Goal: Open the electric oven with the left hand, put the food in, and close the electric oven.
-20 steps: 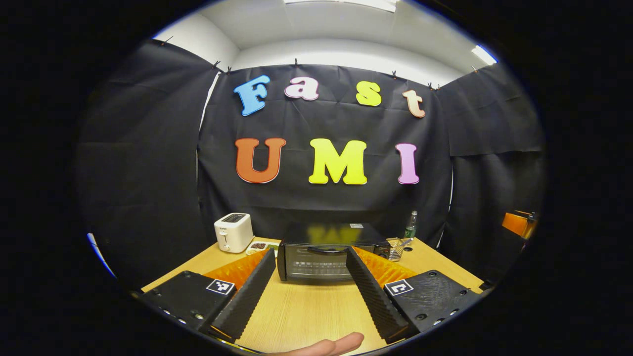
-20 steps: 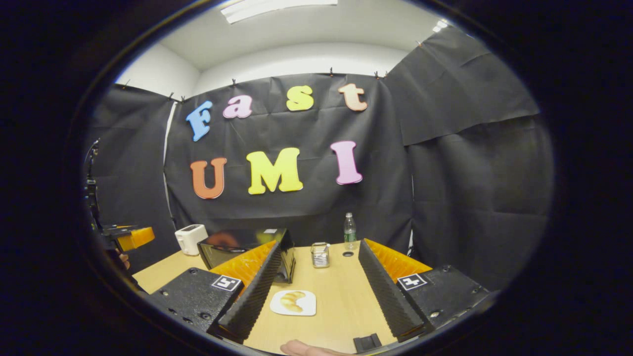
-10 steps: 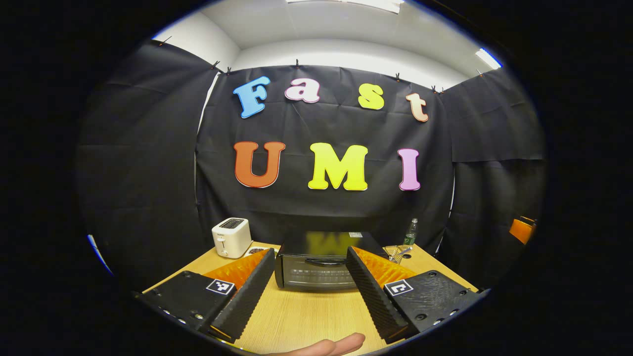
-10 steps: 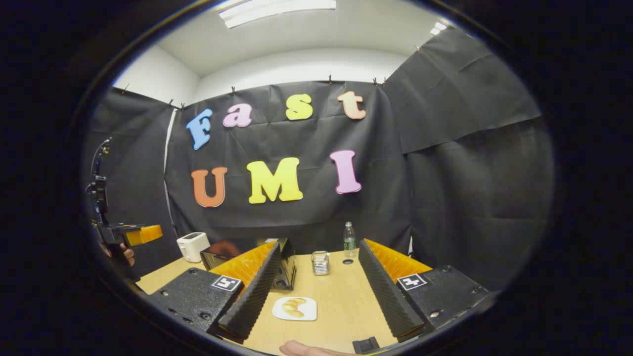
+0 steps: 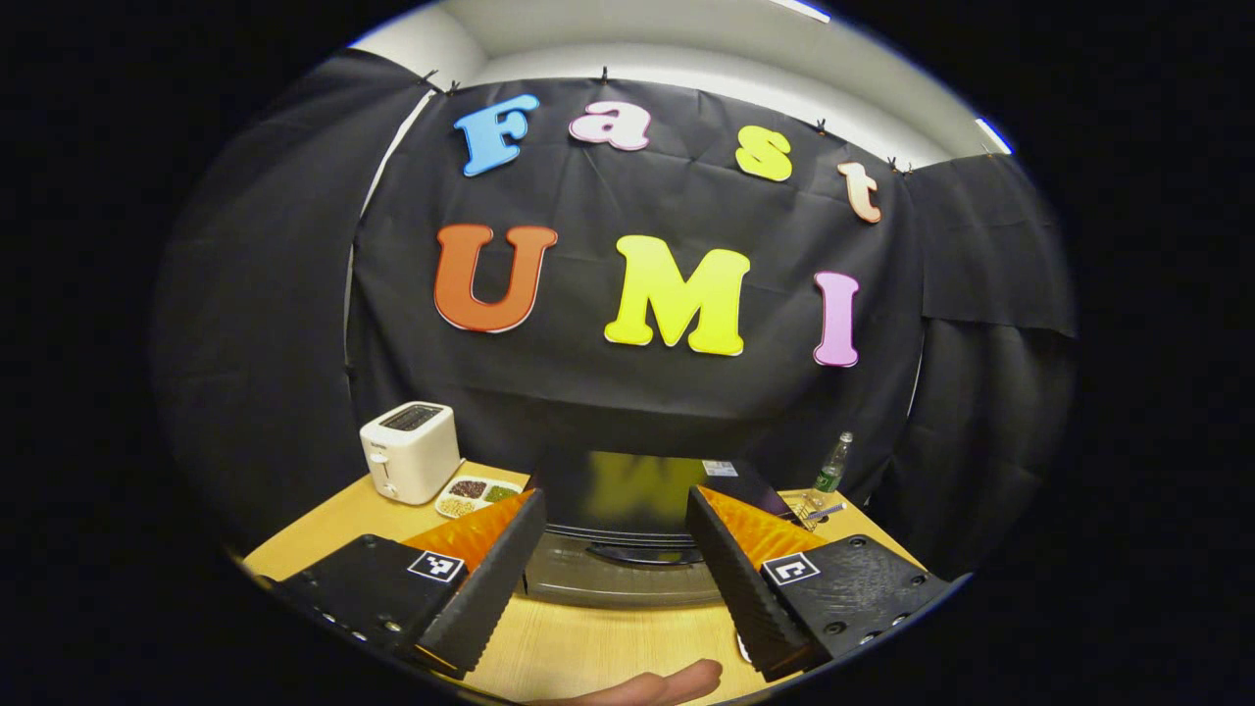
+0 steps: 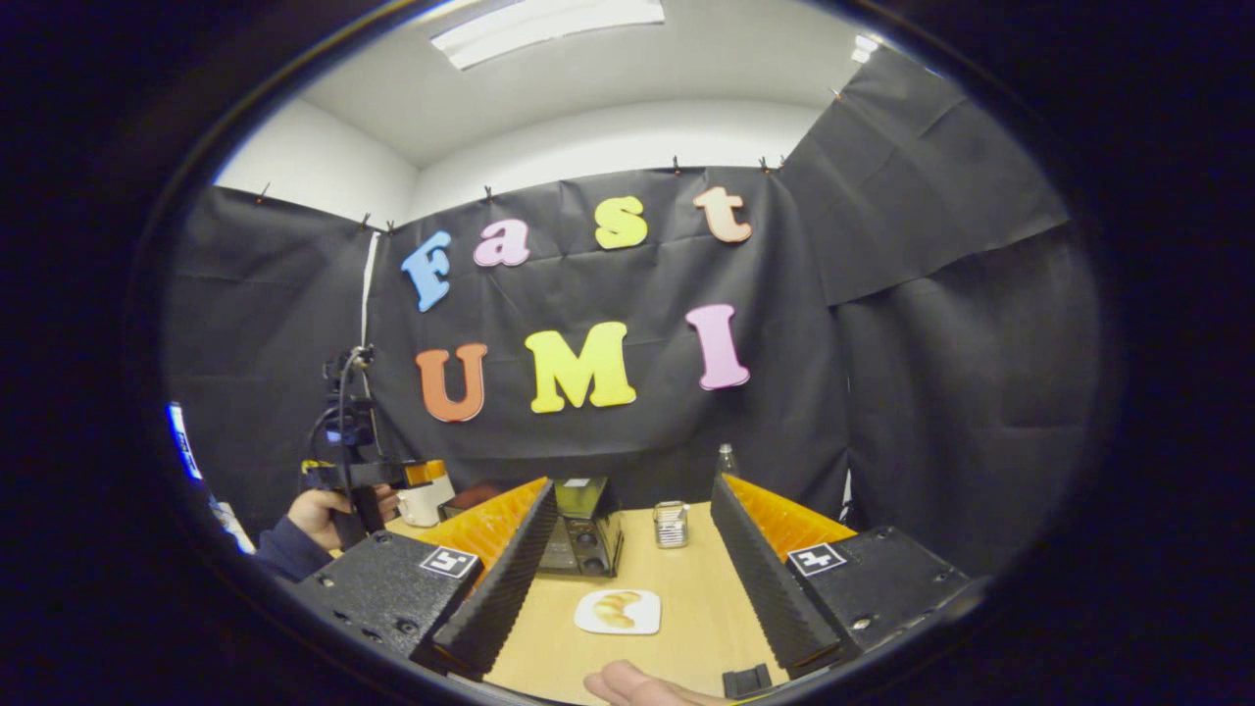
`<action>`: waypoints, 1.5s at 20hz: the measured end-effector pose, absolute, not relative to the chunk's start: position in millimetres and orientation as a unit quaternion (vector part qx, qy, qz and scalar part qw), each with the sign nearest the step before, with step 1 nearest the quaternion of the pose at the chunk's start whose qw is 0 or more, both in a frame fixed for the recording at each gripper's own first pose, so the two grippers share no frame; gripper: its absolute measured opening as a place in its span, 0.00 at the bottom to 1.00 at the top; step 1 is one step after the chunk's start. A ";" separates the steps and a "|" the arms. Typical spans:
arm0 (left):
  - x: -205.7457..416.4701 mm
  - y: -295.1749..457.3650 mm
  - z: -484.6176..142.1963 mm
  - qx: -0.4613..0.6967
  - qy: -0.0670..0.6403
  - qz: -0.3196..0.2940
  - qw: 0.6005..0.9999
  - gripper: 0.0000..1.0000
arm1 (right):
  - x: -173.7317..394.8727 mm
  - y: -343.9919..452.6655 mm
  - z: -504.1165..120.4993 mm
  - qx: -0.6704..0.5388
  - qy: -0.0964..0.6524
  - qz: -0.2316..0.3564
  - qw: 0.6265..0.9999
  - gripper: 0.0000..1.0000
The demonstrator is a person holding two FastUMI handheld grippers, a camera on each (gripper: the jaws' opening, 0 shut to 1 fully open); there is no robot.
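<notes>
Left gripper view: electric oven (image 5: 627, 549) sits on the counter (image 5: 588, 647) straight ahead between the two fingers (image 5: 490, 579), door shut, its handle (image 5: 642, 555) running across the gap just past the fingertips. Fingers stand wide apart, clamped on nothing; judged as lined up this way so the handle can be taken from the front and the door pulled down. Toaster (image 5: 410, 451) stands beyond the left finger, with a sectioned dish (image 5: 477, 493) beside it; bottle (image 5: 833, 463) beyond the right finger. Right gripper view: right gripper (image 6: 627, 598) held back from the oven, fingers also spread and empty, with the plate (image 6: 618, 612) lying on the counter between them, the food, a croissant (image 6: 618, 609), on it. Judged as waiting over the food until the door is open. Oven's control side shows just past the left finger; left gripper (image 6: 377, 475), held in a hand (image 6: 319, 512), is further off to the left.
</notes>
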State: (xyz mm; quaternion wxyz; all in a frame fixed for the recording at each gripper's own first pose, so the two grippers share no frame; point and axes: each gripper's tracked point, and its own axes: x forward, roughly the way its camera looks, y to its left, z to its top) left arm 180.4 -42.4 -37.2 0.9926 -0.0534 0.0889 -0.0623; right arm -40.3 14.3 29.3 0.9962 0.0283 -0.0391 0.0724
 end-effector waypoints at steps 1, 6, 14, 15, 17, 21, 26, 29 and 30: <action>189.0 -37.3 -48.3 -0.054 0.101 -0.055 0.992 0.95 | -42.1 14.3 26.8 0.031 -0.039 0.075 0.996 0.96; 213.9 -49.1 -91.6 -0.038 0.150 -0.067 0.986 0.94 | -43.7 1.9 22.0 0.033 -0.041 0.075 0.996 0.96; 226.5 -89.6 -138.2 0.007 0.207 -0.084 0.975 0.94 | -43.0 -20.3 12.1 0.072 -0.050 0.069 0.994 0.96; 226.6 -86.0 -138.4 0.019 0.206 -0.074 0.976 0.99 | -41.5 -21.6 8.5 0.072 -0.047 0.069 0.994 0.96; 229.3 -87.7 -139.6 0.010 0.205 -0.063 0.977 1.00 | -39.4 -27.7 2.2 0.073 -0.040 0.064 0.994 0.96; 218.2 -85.9 -142.5 0.012 0.211 -0.061 0.976 1.00 | -37.8 -36.3 -6.1 0.080 -0.031 0.059 0.994 0.99; 191.5 -84.0 -149.5 0.022 0.252 -0.061 0.965 1.00 | -45.2 -35.5 -7.6 0.074 -0.027 0.056 0.995 0.96; 177.7 -85.2 -152.2 0.027 0.271 -0.065 0.960 0.99 | -49.5 -30.1 -4.0 0.067 -0.032 0.063 0.995 0.99; 174.0 -84.8 -153.5 0.025 0.272 -0.067 0.960 0.99 | -49.2 -28.7 -5.6 0.065 -0.031 0.063 0.995 0.99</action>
